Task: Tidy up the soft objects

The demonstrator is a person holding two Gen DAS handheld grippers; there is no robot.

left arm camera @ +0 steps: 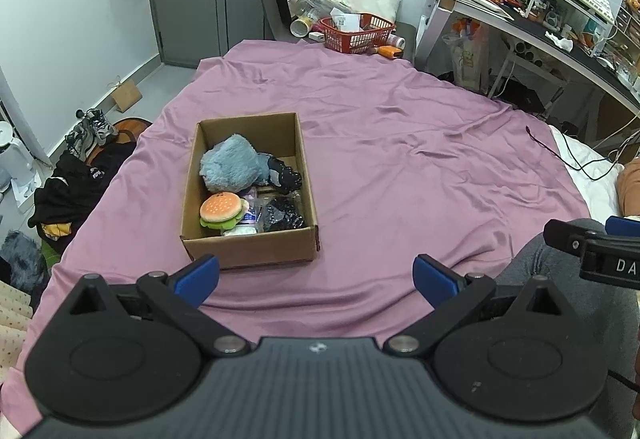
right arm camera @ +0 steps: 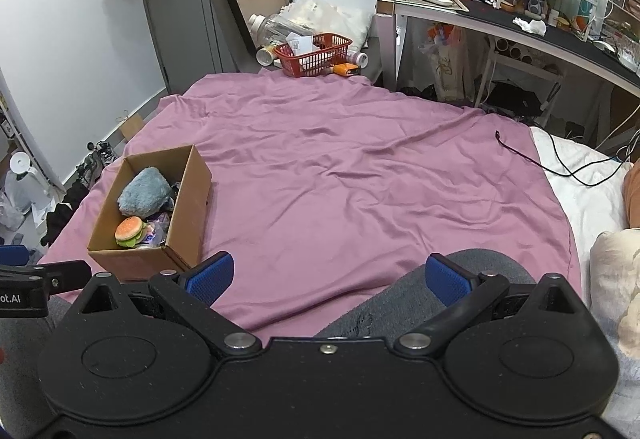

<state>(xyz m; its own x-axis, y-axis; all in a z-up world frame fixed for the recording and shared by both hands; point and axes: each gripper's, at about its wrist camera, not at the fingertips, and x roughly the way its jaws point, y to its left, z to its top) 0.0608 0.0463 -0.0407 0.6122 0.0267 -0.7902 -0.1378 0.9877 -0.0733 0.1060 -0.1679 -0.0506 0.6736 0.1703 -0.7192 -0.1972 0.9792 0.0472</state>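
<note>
Both grippers empty, jaws wide apart: left gripper (left arm camera: pixel 316 281) low over the purple bedsheet (left arm camera: pixel 400 143), just short of the cardboard box (left arm camera: pixel 248 251); right gripper (right arm camera: pixel 328 279) over a grey-clad knee (right arm camera: pixel 400 299), box off to its left. Box sits on the bed, holding a blue-grey plush (left arm camera: pixel 230 163), a burger plush (left arm camera: pixel 221 210), a black item (left arm camera: pixel 282 215), maybe fabric, and some packets. Red basket (left arm camera: pixel 354 33) at the far bed edge.
</note>
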